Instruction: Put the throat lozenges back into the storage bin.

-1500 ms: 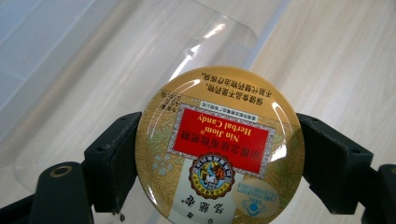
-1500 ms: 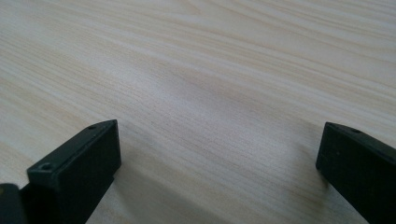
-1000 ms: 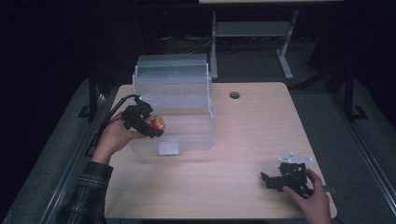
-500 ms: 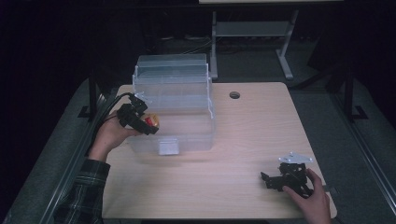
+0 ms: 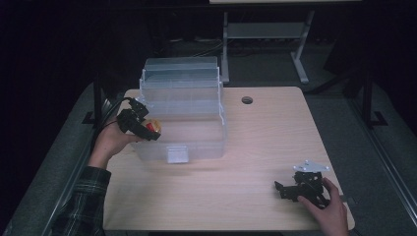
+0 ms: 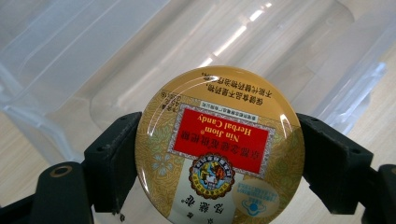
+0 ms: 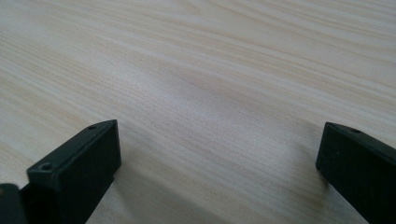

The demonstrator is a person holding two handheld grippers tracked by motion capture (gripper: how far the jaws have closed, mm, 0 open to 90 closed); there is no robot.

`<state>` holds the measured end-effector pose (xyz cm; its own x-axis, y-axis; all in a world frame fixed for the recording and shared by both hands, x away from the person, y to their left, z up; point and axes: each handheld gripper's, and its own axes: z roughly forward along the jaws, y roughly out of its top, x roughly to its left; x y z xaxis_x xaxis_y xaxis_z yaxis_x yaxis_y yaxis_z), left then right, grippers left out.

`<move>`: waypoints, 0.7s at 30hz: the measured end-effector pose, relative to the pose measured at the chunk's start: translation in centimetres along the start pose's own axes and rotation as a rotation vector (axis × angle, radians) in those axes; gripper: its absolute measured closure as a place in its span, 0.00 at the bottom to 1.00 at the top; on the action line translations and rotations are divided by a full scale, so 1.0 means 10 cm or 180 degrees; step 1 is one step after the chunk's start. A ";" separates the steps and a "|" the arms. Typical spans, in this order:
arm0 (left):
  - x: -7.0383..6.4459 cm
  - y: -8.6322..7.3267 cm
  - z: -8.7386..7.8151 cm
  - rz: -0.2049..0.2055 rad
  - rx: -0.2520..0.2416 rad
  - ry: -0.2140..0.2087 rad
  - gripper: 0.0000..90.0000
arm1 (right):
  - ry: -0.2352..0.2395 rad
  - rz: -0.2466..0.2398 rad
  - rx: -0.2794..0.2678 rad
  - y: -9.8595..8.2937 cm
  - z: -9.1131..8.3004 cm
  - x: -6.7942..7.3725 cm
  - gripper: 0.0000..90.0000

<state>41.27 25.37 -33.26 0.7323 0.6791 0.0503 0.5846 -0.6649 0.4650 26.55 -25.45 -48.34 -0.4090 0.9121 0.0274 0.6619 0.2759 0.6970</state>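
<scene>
- Gold and red are showing on the tin [image 6: 219, 149], a round, flat, glossy lid-up disc that the left tongs [image 6: 219, 154] are clamping by its rim, one black jaw pressing on each side.
- Gripping it across the widest part is keeping the face free and the tin level, which I judge suits lowering it flat into a compartment.
- Print on the lid is reading "Nin Jiom Herbal Candy" upside down to the left gripper view, with a red panel, a round emblem below it and a pale floral pattern around.
- Seen from the high view, the tin [image 5: 153, 127] is sitting in the left tongs [image 5: 147, 129] at the left edge of the clear box [image 5: 196, 123], just above its lowest tray; whether it is touching the plastic I cannot tell.
- Clear stepped tiers of the box [image 6: 140, 51] are lying right behind the tin, so the hand is probably lining it up with a tray.
- Well apart from all this, the right tongs [image 5: 295, 189] are resting low at the desk's [image 5: 246, 201] near right corner, likely parked out of the way.
- Their jaws are standing wide apart over bare wood [image 7: 210, 93], holding nothing.
</scene>
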 end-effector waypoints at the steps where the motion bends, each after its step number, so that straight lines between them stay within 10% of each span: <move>1: 0.02 -0.01 0.00 -0.0004 0.0002 0.0004 0.22 | 0.0001 -0.0001 0.0000 0.00 0.00 0.00 0.00; 21: 0.21 -0.16 0.04 -0.0157 0.0015 0.0059 0.22 | 0.0000 0.0000 0.0000 0.00 0.00 0.00 0.00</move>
<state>42.02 27.75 -34.27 0.6960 0.7167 0.0437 0.6216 -0.6318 0.4632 26.55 -25.45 -48.34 -0.4092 0.9120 0.0274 0.6619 0.2760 0.6970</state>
